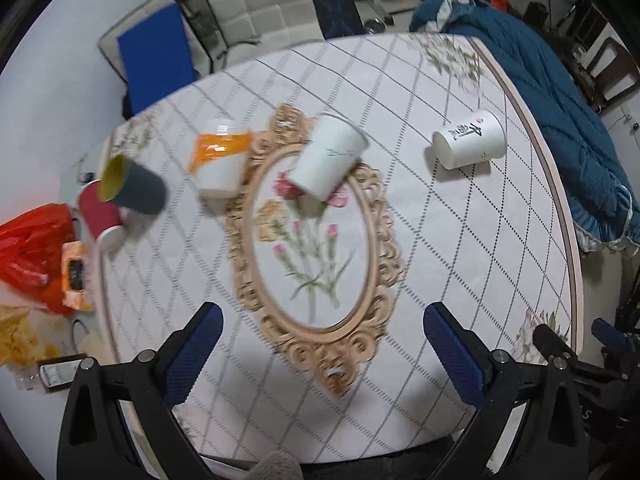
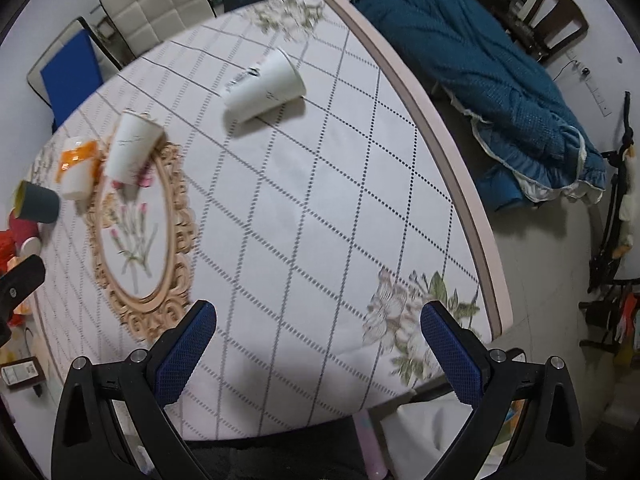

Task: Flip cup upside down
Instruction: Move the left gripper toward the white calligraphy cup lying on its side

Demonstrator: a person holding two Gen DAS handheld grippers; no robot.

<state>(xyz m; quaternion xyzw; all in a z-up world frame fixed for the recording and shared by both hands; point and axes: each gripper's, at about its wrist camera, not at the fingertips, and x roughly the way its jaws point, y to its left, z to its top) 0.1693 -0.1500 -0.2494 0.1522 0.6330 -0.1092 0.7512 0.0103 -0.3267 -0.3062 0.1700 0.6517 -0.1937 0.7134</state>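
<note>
On the round table (image 1: 460,240), covered by a cloth with a dotted diamond grid, five cups are visible. The white cup with red and black lettering (image 1: 470,145) lies on its side near the right edge of the table; its contents cannot be determined from either view. A second white cup (image 1: 326,156) stands with its narrow end up at the upper rim of the ornate oval floral motif (image 1: 316,248). To its left stands an orange-and-white cup (image 1: 220,160), also narrow end up. Further left, a dark grey cup with a yellow interior (image 1: 130,186) is tilted, mouth open toward the left; nothing is visible inside it. A red cup (image 1: 100,216) sits just beside and partly behind it at the table edge.

The left gripper (image 1: 322,344) is spread wide, its blue pads (image 1: 192,356) holding nothing. It hovers above the near part of the oval motif. The lettered cup lies well ahead and to the right of it, apart from both fingers.

The right gripper (image 2: 318,344) is likewise spread wide and holds nothing. In its view the lettered cup (image 2: 264,86) lies far ahead and slightly left of centre, with bare cloth between.

A blue quilt (image 2: 500,92) is heaped beyond the right edge of the table. A red plastic bag (image 1: 32,252) lies off the left edge.
</note>
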